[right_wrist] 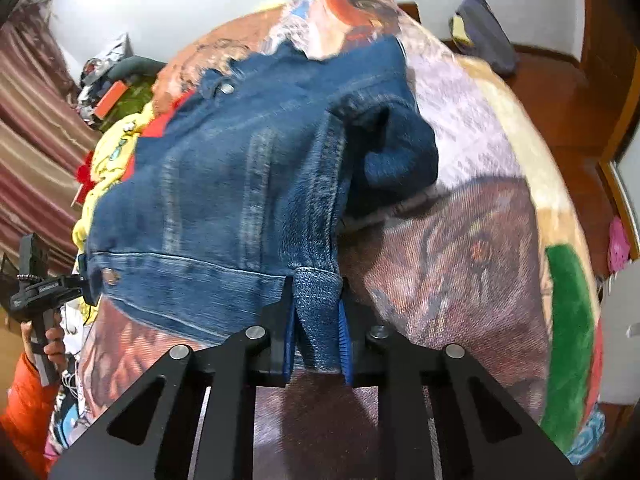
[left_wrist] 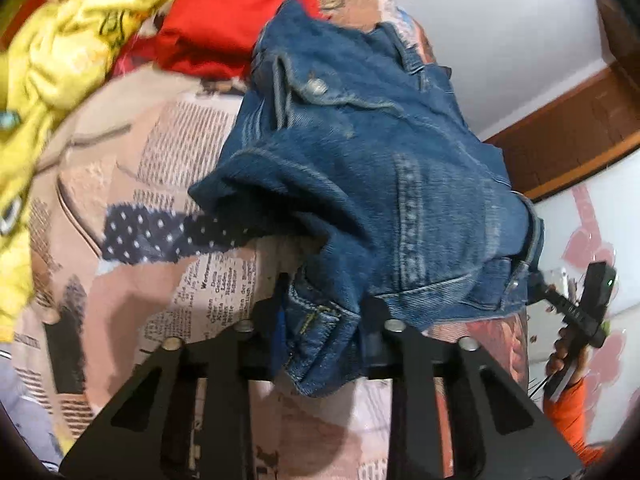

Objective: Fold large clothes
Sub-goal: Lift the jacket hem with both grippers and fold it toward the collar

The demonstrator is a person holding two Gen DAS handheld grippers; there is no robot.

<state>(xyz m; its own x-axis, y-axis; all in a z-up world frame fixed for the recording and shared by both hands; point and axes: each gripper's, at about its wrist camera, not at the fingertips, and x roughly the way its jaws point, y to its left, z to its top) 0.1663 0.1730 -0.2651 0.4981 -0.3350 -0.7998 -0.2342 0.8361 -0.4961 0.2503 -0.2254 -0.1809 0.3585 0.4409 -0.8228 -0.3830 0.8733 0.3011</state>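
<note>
Our left tool [left_wrist: 324, 332] pinches one hem corner of the denim jacket [left_wrist: 360, 168], our right tool [right_wrist: 318, 332] clamps the other. The jacket hangs bunched between them, over the bed [right_wrist: 460, 240], beside yellow cloth [left_wrist: 60, 60].

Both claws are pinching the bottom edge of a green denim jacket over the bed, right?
Almost. The left claw and the right claw are both pinching the bottom edge of the denim jacket over the bed, but the jacket is blue, not green. Both wrist views show that.
</note>
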